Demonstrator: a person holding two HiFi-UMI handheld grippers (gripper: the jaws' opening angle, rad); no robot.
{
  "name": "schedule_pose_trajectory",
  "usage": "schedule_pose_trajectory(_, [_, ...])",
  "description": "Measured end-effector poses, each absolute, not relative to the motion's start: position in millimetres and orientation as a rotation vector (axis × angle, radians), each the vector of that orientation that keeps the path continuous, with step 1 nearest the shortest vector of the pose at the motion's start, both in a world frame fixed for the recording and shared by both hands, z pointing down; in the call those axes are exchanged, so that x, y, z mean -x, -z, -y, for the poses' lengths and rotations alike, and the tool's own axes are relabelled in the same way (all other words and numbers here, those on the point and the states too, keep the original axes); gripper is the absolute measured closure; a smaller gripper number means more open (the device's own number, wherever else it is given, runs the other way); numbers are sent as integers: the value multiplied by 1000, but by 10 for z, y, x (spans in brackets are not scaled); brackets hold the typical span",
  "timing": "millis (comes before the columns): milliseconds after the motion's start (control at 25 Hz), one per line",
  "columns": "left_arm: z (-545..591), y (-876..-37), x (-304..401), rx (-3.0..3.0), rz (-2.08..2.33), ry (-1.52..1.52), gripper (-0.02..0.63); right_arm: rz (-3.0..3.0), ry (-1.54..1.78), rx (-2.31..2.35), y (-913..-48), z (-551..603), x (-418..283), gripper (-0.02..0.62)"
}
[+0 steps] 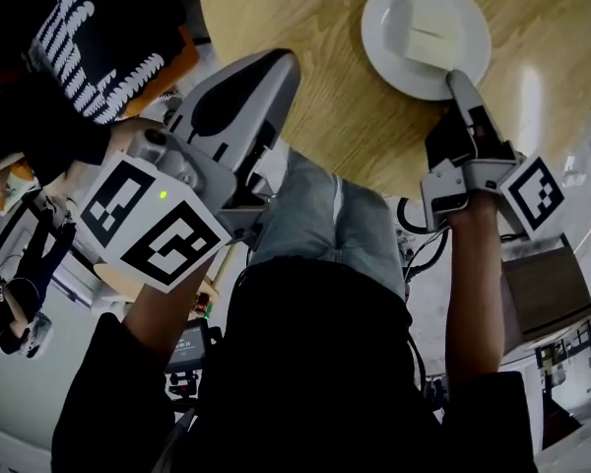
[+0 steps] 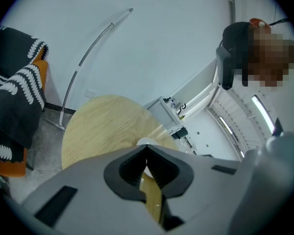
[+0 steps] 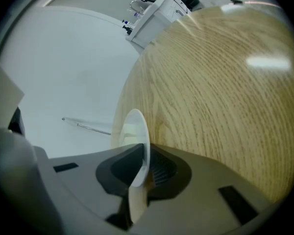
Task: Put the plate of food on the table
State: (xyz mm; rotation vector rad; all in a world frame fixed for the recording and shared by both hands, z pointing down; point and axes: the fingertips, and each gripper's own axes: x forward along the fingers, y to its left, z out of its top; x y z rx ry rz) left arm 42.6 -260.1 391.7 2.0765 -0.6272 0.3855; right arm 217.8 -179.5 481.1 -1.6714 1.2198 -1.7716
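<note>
As seen from the head view, found the plate lying flat on the round wooden table, at about one o'clock of the frame, well inside the table edge, with a pale block of food near its centre. Found the right gripper reaching in from five o'clock and pinching the plate's near rim. Confirmed this in the right gripper view, with the thin white rim standing between the jaws and both pads closed against it. Noted no gap under the plate, though unable to verify contact beneath the far rim. Found the left gripper held off toward nine o'clock, by the table's seven o'clock edge and well apart from the plate. Jaws together with nothing between them, only a sliver of table top showing through the slit. Judged the step in hand to be the end of the set-down: plate apparently delivered, grip not yet let go. Judged the next move to call for parting the right jaws just enough to clear the rim, then drawing straight back toward five o'clock, low and level, without lifting or dragging the rim. Flagged one risk: snagging the rim on withdrawal, tipping the plate or shifting the food. No role foreseen for the left gripper.
</note>
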Motion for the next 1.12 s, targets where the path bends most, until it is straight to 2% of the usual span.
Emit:
schedule_pose_trajectory(320, [2617,-3845,-457,-2084,632,-390,597,-1255,1802,1776,-4780,1715,-2201,547])
schedule_pose_trajectory(520, [2637,-3865,-469,-2091,624,-387,597,-1238,1809,1679,-4796,1706,-2169,495])
schedule_pose_trajectory(1120, [2626,-3855,-461,-2112,623,-378,598,-1043,1822,1487,-4933,1623,-2146,488])
